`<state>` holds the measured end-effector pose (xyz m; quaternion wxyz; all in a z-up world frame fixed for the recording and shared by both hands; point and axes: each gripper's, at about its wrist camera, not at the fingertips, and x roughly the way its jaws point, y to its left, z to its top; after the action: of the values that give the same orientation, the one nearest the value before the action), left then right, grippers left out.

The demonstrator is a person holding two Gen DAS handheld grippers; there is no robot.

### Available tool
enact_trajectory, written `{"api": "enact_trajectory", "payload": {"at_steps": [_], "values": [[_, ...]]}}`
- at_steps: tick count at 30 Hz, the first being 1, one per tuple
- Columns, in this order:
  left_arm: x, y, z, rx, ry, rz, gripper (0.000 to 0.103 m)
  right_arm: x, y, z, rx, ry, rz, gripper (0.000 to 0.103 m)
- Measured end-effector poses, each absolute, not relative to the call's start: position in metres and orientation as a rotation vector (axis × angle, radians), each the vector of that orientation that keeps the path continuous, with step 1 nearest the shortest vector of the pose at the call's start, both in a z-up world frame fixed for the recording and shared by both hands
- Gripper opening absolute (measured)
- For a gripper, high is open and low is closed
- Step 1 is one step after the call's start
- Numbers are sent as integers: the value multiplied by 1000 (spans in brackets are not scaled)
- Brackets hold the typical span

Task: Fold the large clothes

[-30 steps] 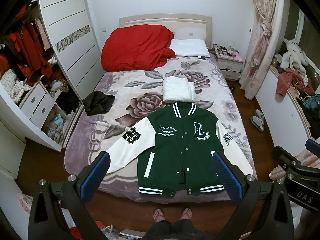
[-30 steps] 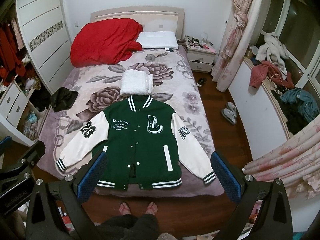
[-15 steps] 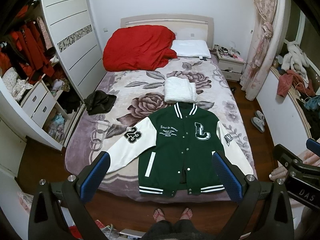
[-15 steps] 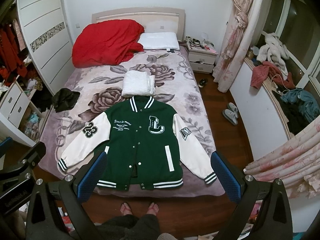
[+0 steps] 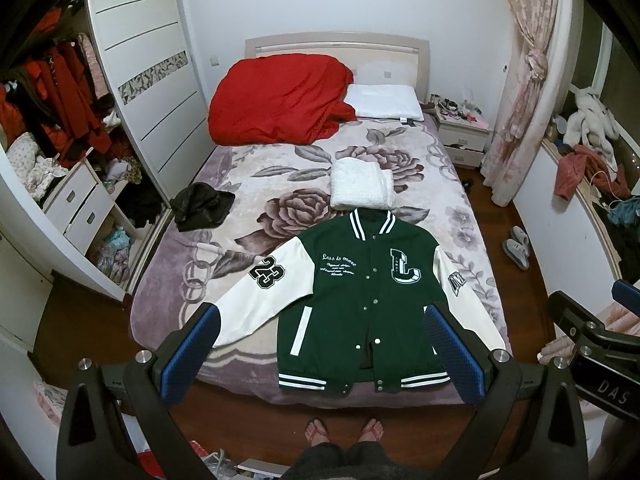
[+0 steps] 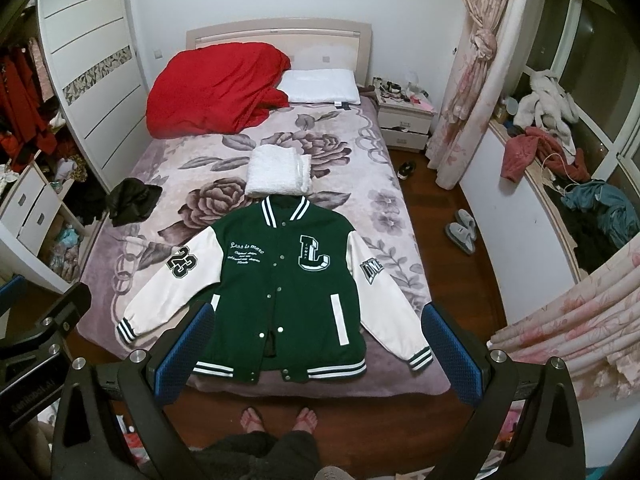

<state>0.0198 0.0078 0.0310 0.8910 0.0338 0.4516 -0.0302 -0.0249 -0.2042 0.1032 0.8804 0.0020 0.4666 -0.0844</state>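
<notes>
My left gripper and right gripper, jaws wide apart, held above the jacket, which lies flat, sleeves spread, at the foot of the bed.

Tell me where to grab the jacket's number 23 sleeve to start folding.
Probably the striped cuff, coming from the foot of the bed. The sleeve lies flat, angled outward from the jacket, so its cuff is the free end nearest the open left gripper.
</notes>
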Motion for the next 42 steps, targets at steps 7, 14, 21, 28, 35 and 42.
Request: {"api": "enact_trajectory", "payload": {"at_steps": [7,14,21,28,35,42], "values": [[16,7,27,69,934,-61,103,-24,-202,106,5,970,-176,103],[17,8,28,68,934,-64,103,-25,-204,107,10,964,-178,103],[49,14,18,103,875,-7,103,-14,-209,98,66,984,-180,103],[116,16,-71,144,849,62,103,20,-285,-9,349,1066,-292,103],[162,-12,-212,221,1051,151,103,0,-434,-203,796,1189,-506,74],[185,-57,-341,285,1241,213,103,-62,-551,-465,1393,1156,-667,77]]}}
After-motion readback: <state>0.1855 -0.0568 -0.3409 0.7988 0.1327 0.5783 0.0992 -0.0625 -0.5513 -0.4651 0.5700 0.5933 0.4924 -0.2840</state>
